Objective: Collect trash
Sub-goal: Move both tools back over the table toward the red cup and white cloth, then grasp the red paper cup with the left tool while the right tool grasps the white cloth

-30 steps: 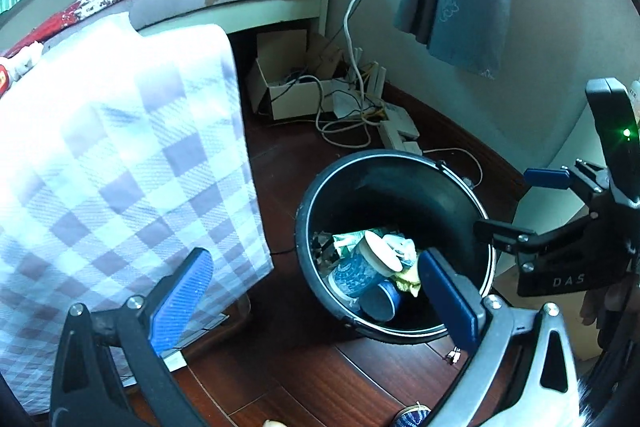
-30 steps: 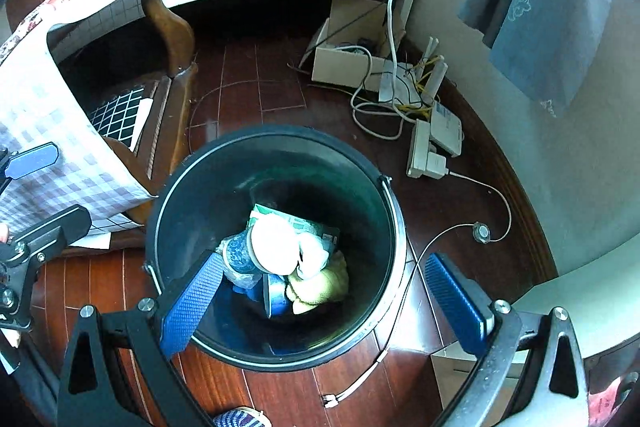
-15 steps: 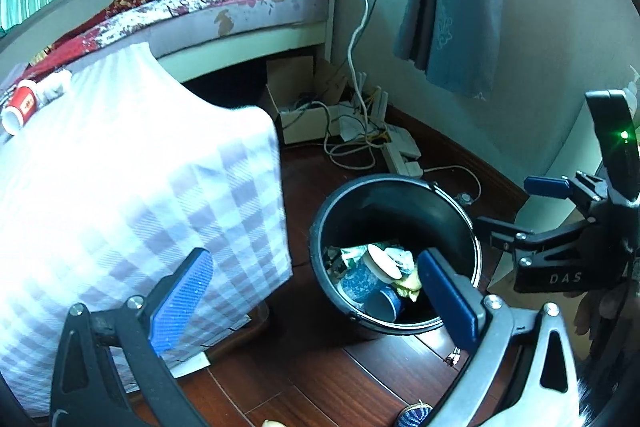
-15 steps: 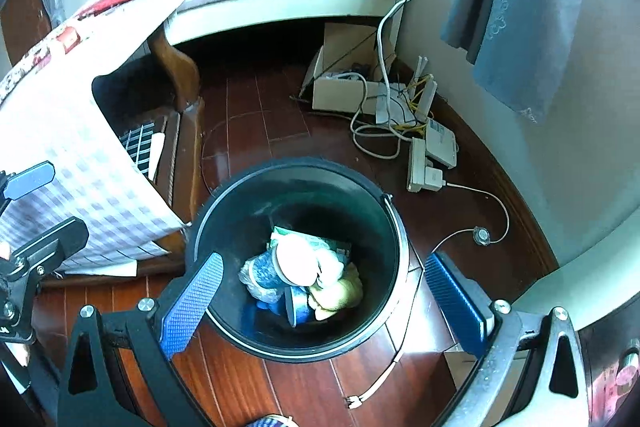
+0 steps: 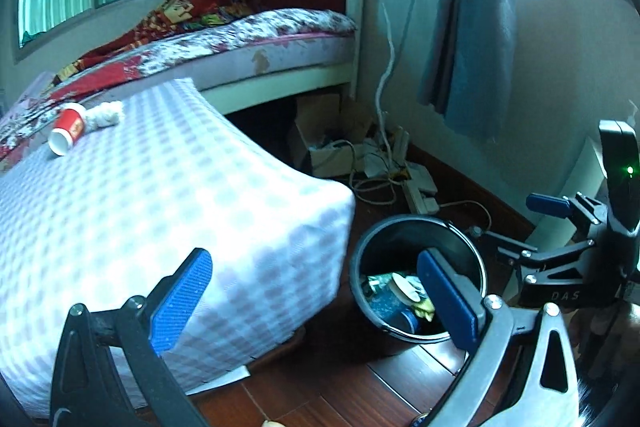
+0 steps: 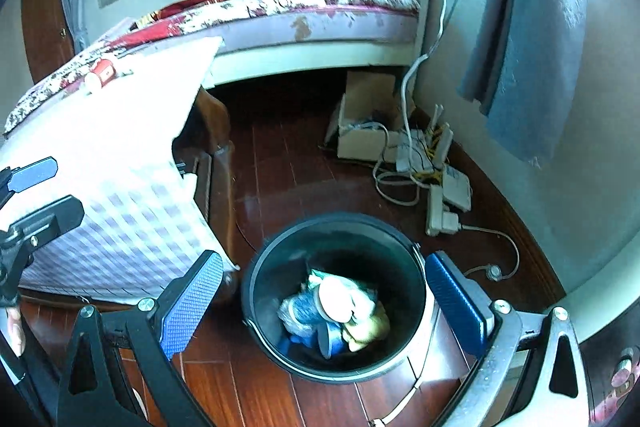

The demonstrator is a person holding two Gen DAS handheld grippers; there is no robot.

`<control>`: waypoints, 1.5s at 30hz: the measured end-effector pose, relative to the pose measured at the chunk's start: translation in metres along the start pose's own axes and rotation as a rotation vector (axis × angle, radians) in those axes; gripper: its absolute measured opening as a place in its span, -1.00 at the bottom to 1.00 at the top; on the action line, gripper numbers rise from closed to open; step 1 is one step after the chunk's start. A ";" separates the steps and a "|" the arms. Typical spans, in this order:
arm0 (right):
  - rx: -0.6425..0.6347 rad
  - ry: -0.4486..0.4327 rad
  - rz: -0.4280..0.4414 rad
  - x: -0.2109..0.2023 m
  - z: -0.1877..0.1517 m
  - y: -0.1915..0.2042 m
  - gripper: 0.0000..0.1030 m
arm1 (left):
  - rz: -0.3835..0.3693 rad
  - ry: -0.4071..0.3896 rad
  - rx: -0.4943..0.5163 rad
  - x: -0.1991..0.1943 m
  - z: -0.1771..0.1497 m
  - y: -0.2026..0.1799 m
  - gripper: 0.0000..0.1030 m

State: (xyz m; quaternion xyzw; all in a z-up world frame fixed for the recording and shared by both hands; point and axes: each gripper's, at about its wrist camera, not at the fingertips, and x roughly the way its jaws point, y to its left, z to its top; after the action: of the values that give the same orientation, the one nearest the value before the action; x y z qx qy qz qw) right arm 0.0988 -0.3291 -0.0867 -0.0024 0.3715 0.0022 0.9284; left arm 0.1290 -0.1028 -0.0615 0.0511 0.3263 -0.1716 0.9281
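Note:
A black bin [image 5: 400, 231] stands on the wooden floor and holds cups and wrappers [image 6: 332, 311]; it also shows in the right wrist view [image 6: 280, 259]. A red paper cup [image 5: 66, 133] lies on its side on the checked tablecloth [image 5: 160, 211], with a crumpled white tissue [image 5: 106, 115] beside it. The cup shows far left in the right wrist view [image 6: 100, 75]. My left gripper [image 5: 316, 299] is open and empty, above the table's near corner and the bin. My right gripper [image 6: 324, 303] is open and empty, above the bin.
A bed [image 5: 256, 39] stands behind the table. A cardboard box [image 6: 364, 131], power strips and cables [image 6: 432, 187] lie on the floor by the wall. A grey curtain [image 5: 472, 27] hangs at the right. A wooden table leg [image 6: 216, 147] stands left of the bin.
Both grippers have risen and pulled back from the bin, so it looks smaller. The table top with the red cup and tissue has come into view. Both stay open.

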 end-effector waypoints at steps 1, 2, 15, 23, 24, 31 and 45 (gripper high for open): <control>0.007 -0.006 0.014 -0.001 0.005 0.004 0.98 | 0.009 -0.004 -0.005 -0.002 0.002 0.006 0.99; 0.010 -0.014 0.025 -0.002 0.011 0.010 0.98 | 0.016 -0.006 -0.007 -0.003 0.004 0.011 0.99; -0.111 -0.126 0.204 -0.010 0.110 0.106 0.98 | 0.193 -0.037 -0.106 -0.024 0.045 0.137 0.99; -0.235 -0.094 0.267 0.033 0.165 0.182 0.98 | 0.315 -0.034 -0.203 -0.026 0.061 0.234 0.99; -0.245 -0.081 0.276 0.042 0.170 0.191 0.98 | 0.329 -0.033 -0.213 -0.023 0.062 0.244 0.99; -0.339 -0.006 0.318 0.107 0.209 0.250 0.98 | 0.333 -0.015 -0.249 0.005 0.069 0.294 0.96; -0.506 0.054 0.426 0.219 0.270 0.329 0.58 | 0.300 0.040 -0.256 0.099 0.108 0.365 0.81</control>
State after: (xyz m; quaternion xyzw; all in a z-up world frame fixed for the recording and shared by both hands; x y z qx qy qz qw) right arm 0.4415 0.0022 -0.0426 -0.1554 0.3759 0.2887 0.8667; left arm 0.3931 0.1878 -0.0455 -0.0158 0.3528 0.0125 0.9355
